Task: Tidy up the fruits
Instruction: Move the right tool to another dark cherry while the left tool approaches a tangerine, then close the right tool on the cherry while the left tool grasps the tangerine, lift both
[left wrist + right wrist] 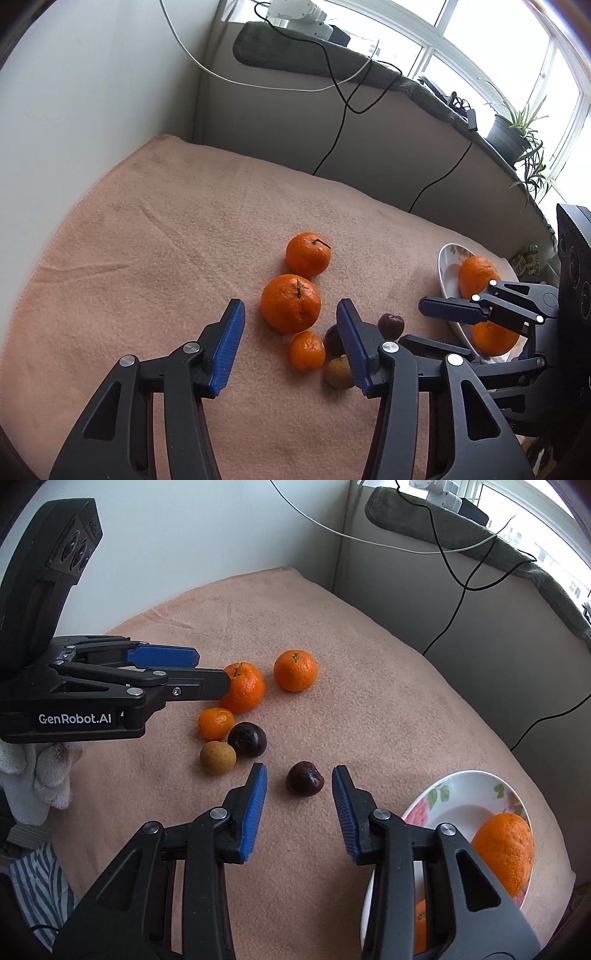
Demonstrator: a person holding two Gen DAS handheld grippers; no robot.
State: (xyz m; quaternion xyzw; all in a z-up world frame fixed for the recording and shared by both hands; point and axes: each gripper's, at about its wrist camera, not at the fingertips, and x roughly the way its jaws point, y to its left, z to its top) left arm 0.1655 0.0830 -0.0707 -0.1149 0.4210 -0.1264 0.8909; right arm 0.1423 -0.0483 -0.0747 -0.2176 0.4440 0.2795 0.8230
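Fruit, loose group on a peach-coloured towel (369, 709), centre of the right wrist frame: large orange (243, 688) with stem; second orange (295, 671) just right of it, apart; small mandarin (216, 723) below; tan round fruit (218, 757) touching or nearly touching a dark purple fruit (247, 739); a separate dark red fruit (305, 778) lower centre. Right gripper (299, 775): jaws spread wide, flanking the dark red fruit, not touching it, holding nothing. Left gripper (290, 317): jaws apart, empty, above the large orange (290, 303) in the left wrist frame; whether it touches cannot be told. Floral plate (469, 786), lower right of the right wrist frame, holds one big orange (506, 849) and another orange fruit (419, 926), partly hidden. Backdrop: white wall, window sill with cables, potted plant (517, 129) at upper right of the left wrist frame.
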